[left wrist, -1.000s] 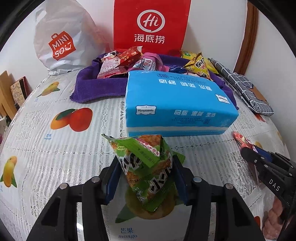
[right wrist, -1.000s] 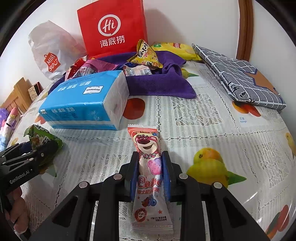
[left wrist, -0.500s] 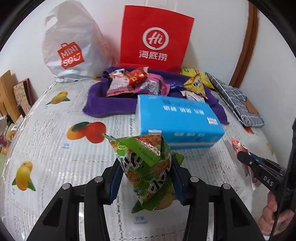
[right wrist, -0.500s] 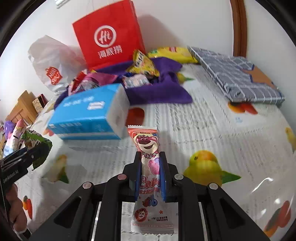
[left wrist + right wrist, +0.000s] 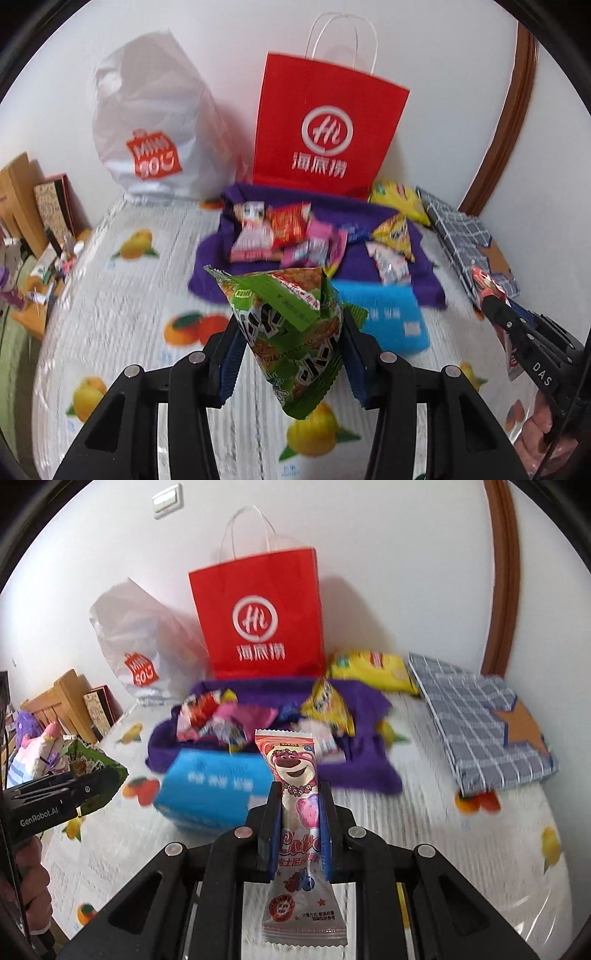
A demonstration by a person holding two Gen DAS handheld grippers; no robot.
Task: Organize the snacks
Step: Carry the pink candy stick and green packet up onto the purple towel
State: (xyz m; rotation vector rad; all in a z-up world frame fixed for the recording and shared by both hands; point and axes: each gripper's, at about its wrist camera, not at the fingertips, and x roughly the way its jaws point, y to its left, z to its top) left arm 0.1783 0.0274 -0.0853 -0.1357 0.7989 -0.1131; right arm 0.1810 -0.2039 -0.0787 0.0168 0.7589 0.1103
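Note:
My left gripper [image 5: 290,334] is shut on a green triangular snack pack [image 5: 291,332], held up off the fruit-print tablecloth [image 5: 122,314]. My right gripper [image 5: 298,812] is shut on a long pink bear lollipop packet [image 5: 297,801], also lifted; the packet's lower end hangs below the pads. Each gripper shows in the other's view: the right one [image 5: 517,332] at the right edge, the left one [image 5: 74,786] at the left edge. Behind them a purple cloth [image 5: 369,218] holds several snack packs, with a yellow triangular pack [image 5: 327,705] on it.
A blue tissue pack [image 5: 388,314] lies in front of the purple cloth. A red paper bag [image 5: 325,133] and a white plastic bag [image 5: 155,136] stand against the wall. A yellow chip bag [image 5: 373,668] and a grey checked folded cloth [image 5: 480,720] lie at the right. Wooden furniture sits at the left.
Both grippers have risen from the tablecloth with their packs, so the table and the bags look farther off. The right jaws tightened on the lollipop packet.

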